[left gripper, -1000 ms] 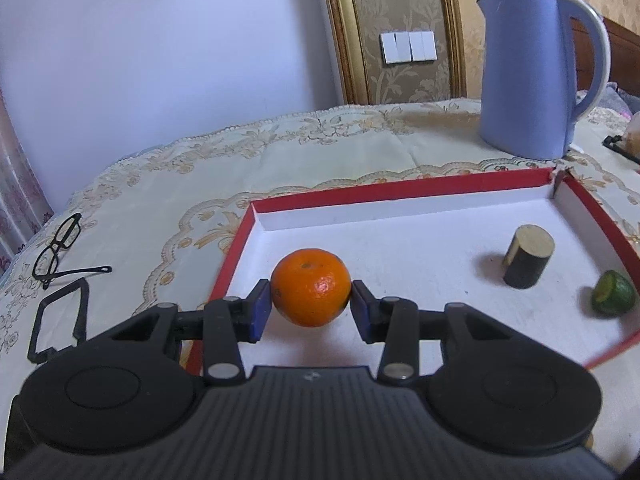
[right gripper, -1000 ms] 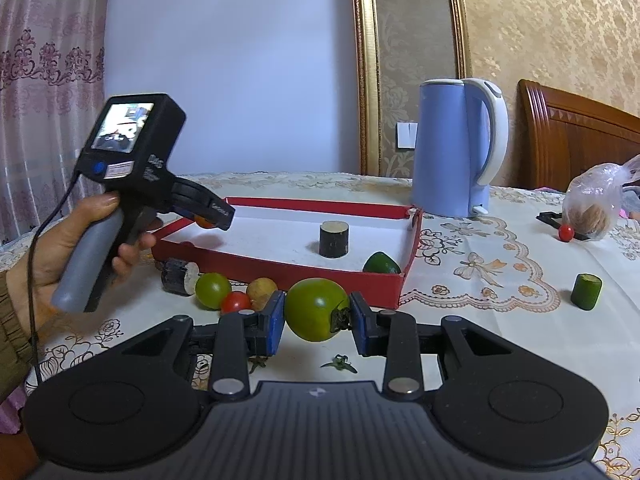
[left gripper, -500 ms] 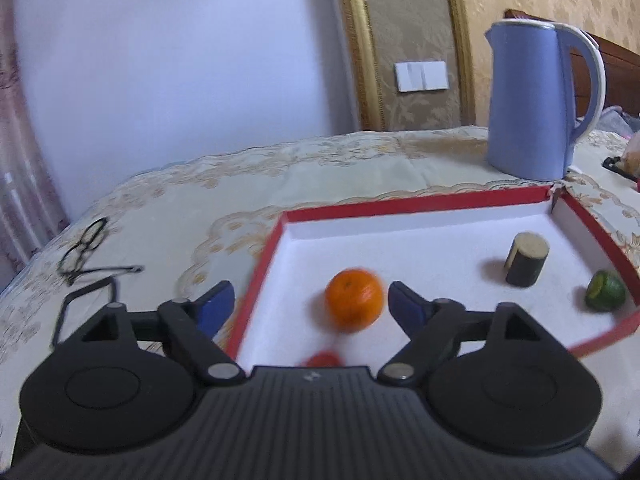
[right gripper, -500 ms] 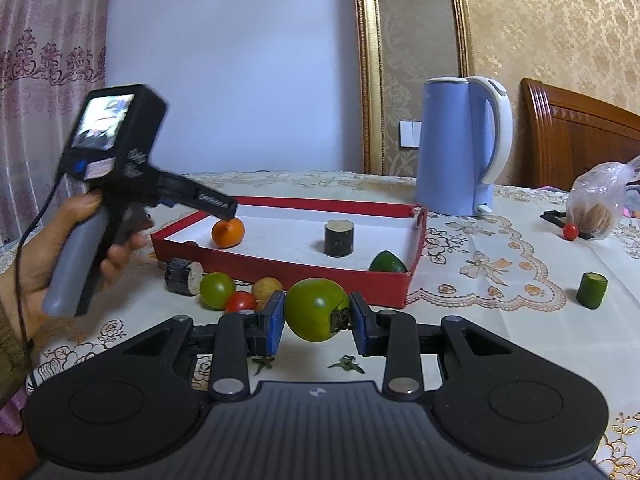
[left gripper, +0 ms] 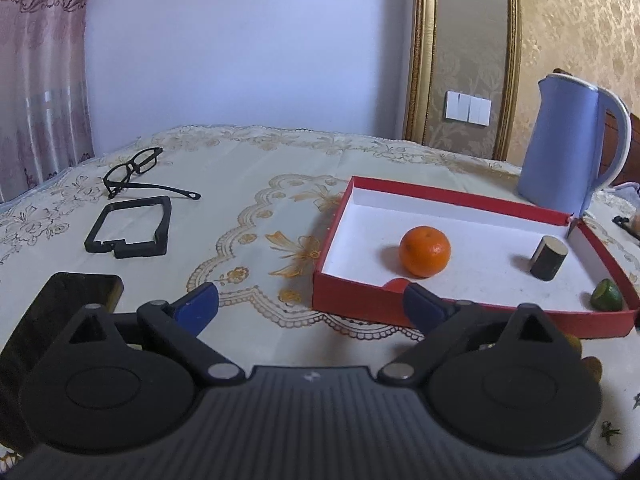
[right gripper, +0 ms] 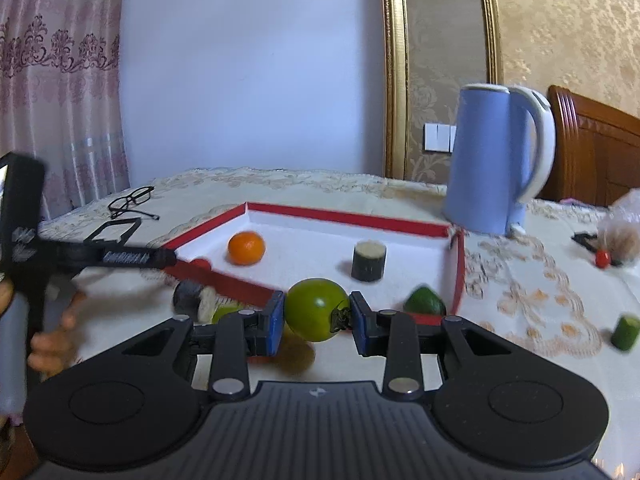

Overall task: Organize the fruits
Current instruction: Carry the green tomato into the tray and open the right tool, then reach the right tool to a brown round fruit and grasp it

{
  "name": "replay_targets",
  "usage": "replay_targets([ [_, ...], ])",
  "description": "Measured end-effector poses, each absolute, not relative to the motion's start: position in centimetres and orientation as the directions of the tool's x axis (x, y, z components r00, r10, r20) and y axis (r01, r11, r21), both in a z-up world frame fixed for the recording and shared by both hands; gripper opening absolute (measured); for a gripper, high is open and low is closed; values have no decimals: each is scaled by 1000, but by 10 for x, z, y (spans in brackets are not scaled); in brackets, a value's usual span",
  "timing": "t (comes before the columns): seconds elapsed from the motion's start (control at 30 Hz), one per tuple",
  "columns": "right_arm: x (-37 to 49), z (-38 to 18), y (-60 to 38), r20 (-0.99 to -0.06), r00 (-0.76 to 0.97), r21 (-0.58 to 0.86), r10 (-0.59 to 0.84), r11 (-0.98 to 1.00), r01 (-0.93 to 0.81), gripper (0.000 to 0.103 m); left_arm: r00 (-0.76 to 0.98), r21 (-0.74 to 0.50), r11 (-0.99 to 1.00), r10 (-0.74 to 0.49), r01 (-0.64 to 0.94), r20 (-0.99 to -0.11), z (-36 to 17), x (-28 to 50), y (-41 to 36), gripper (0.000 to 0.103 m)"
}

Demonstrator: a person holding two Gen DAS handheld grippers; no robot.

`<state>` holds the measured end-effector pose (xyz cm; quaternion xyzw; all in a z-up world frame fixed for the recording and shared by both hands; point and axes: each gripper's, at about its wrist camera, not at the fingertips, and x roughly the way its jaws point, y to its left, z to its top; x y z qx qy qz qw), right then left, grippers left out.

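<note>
a: on the left wrist view, our left gripper [left gripper: 310,300] was spreading wide with nothing between its fingers; the orange [left gripper: 424,251] sat inside the red tray [left gripper: 352,304].

b: on the right wrist view, our right gripper [right gripper: 316,318] pinched a green tomato [right gripper: 316,309] just before that tray's near wall.

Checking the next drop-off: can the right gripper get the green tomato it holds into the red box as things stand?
Probably yes: the right gripper is shut on the green tomato, and the red box ahead is open-topped with bare floor.

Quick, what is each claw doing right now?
Left claw: jaws opening wide, nothing between them.
Right claw: closed on the green tomato.
</note>
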<state>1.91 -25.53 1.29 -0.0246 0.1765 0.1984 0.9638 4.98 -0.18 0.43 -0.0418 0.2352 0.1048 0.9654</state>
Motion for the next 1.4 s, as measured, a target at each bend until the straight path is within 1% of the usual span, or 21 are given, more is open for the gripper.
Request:
replay_targets([
  [0.13,59,22,-247,-368,855,35,365,924,-380,33,864,-4,971,212,-240,-456,3,50,-5,103],
  [0.3,113,21,-235,-426,837,50,344,933,-358,34,864,42,967,245,-252,-441,3,48,-12,103],
  [0.43,145,17,-228,-469,824,61,319,942,-330,34,862,40,968,238,-247,-447,2,49,-10,103],
  [0.6,172,19,-225,-493,817,87,299,951,-296,35,862,31,970,229,-241,-453,2,49,-9,103],
  [0.63,176,20,-225,-499,814,89,298,952,-294,41,861,32,970,230,-242,-454,2,49,-8,103],
  [0.67,180,21,-224,-508,809,90,294,953,-290,55,860,32,969,231,-243,-455,2,49,-8,103],
  [0.7,182,21,-222,-514,809,87,284,956,-281,65,859,31,969,232,-245,-456,2,49,-8,103],
  [0.73,181,23,-222,-516,812,80,273,959,-272,80,858,28,969,232,-246,-458,2,50,-7,103],
  [0.77,177,24,-221,-512,816,71,267,960,-269,89,858,26,969,230,-246,-459,2,50,-6,103],
  [0.83,168,26,-221,-508,822,54,257,962,-267,95,856,27,969,229,-245,-464,1,51,-6,103],
  [0.97,138,26,-224,-517,819,35,247,963,-268,102,854,37,967,239,-250,-463,1,50,-8,103],
  [1.13,95,21,-236,-506,834,19,219,970,-243,102,850,50,965,249,-256,-465,0,51,-9,103],
  [1.23,63,14,-249,-445,860,41,250,965,-259,102,850,72,960,273,-271,-451,1,50,-12,103],
  [1.33,40,4,-268,-375,871,135,316,949,-286,102,847,95,953,299,-288,-439,2,48,-15,103],
  [1.4,34,0,-275,-369,865,178,340,939,-293,102,843,106,949,311,-296,-439,1,49,-15,103],
])
